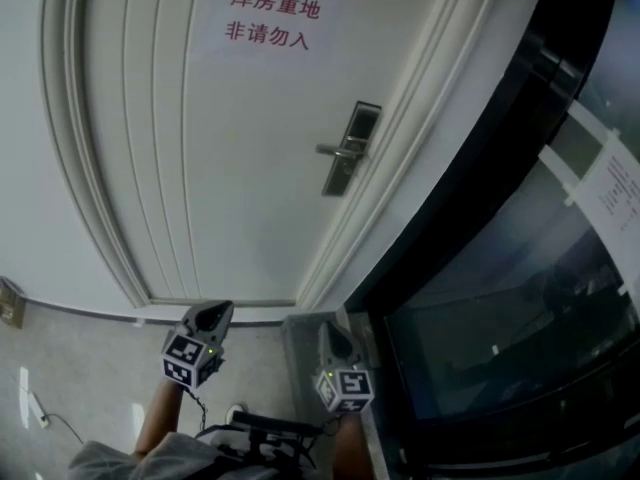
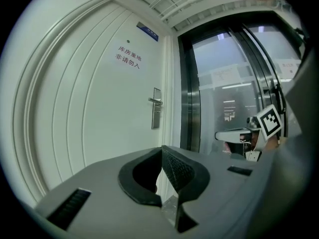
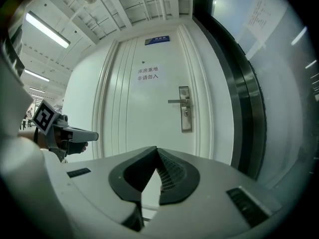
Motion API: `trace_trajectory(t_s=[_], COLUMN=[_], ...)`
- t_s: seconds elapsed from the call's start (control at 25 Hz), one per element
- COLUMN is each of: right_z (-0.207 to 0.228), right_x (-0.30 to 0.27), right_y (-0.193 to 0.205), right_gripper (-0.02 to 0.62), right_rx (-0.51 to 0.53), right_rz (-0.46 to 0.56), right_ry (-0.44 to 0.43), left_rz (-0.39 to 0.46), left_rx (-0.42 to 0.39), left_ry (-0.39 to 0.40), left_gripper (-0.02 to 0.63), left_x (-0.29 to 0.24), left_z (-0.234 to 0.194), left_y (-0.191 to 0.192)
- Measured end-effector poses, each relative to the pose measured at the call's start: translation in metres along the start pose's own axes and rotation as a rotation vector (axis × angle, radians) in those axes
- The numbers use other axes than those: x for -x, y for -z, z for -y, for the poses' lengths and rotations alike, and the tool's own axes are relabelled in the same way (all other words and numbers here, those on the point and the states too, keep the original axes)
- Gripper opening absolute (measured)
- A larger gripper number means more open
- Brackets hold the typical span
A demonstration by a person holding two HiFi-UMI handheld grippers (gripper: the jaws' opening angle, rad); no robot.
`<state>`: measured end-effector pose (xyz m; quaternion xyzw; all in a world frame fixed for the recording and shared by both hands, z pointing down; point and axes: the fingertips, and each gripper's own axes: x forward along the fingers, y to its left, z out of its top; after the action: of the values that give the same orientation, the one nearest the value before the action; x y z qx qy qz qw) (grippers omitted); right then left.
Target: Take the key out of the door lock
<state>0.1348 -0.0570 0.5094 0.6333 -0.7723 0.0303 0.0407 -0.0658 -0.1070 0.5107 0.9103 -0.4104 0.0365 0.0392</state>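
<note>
Both of my tools are shut with nothing in them: the left tool (image 1: 210,318) has its jaws meeting at the tips in its own view, and the right tool (image 3: 155,176) is closed just the same. I am holding them side by side, low in front of me, pointing at the white door (image 1: 230,168) and well apart from it. The lock plate (image 3: 185,108) sits near the door's right edge with its lever handle (image 3: 175,101) sticking out to the left. The key should be in that plate below the lever, but from here it is too small for me to make out. I expect it to be a light, stiff, smooth bit of metal, thin enough to slip if I pinch it badly. I would open the right tool, close its pads flat on the two broad faces of the key's head, and draw it straight out along its shaft without twisting or levering, since a slanted pull would probably jam it
</note>
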Motion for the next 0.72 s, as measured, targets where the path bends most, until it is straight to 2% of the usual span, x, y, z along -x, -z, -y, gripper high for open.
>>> trace_trajectory(t_s=[0.36, 0.72], right_z=[0.007, 0.020], right_x=[-0.058, -0.094], right_y=[-0.013, -0.020], right_gripper=[0.005, 0.005], right_rx=[0.023, 0.020], right_rz=[0.020, 0.013], right_ry=[0.033, 0.045], left_rz=[0.012, -0.002], left_rx=[-0.005, -0.001], left_ry=[0.013, 0.020], left_gripper=[0.005, 0.005], left_x=[-0.038, -0.069], left_z=[-0.053, -0.075], left_y=[-0.012, -0.010])
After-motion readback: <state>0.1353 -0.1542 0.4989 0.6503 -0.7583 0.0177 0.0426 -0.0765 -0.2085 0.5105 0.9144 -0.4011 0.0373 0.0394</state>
